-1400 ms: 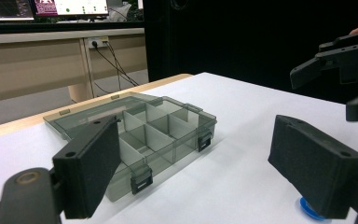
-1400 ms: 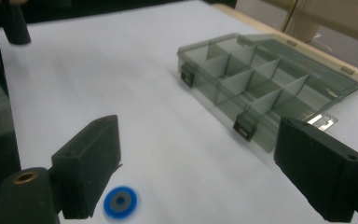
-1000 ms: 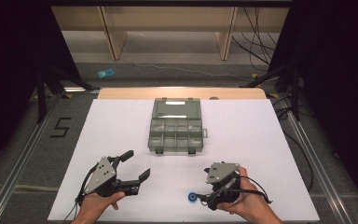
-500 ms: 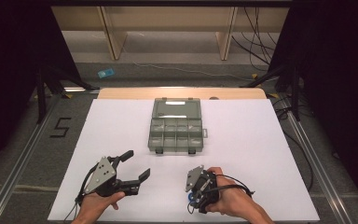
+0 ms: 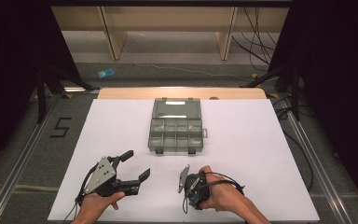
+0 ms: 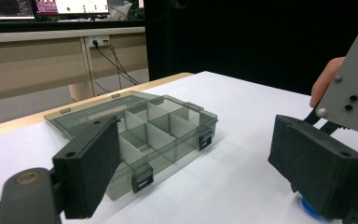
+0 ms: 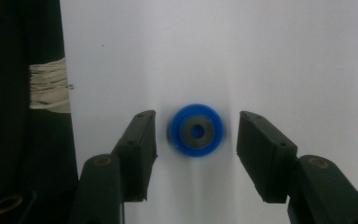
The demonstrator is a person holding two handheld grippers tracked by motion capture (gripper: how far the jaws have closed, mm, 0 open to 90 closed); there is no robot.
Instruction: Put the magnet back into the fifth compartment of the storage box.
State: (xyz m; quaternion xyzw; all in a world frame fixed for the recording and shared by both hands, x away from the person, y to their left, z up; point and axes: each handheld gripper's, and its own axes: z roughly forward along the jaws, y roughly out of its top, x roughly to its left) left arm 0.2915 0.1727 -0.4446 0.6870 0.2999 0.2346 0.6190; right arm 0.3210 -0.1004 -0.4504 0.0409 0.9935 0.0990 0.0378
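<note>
A small blue round piece with a grey metal centre (image 7: 196, 130) lies flat on the white table, squarely between the open jaws of my right gripper (image 7: 198, 135), which points straight down at it without touching. In the high view the right gripper (image 5: 191, 186) is tipped over near the front edge, a hand wrapped around it. My left gripper (image 5: 136, 164) rests at the front left, open and holding nothing. A clear grey compartment box (image 5: 175, 130) sits mid-table with its lid folded back; the left gripper view has this box (image 6: 140, 135) ahead and the blue piece (image 6: 310, 207) low right.
The white table top (image 5: 261, 154) extends to both sides of the box, with a wooden strip (image 5: 182, 93) along its far edge. Just left of the blue piece, a black drape with a tape patch (image 7: 46, 88) marks the table's front edge.
My right gripper has shifted left and tipped downward until it stands over the blue piece. The left gripper and the box have stayed put.
</note>
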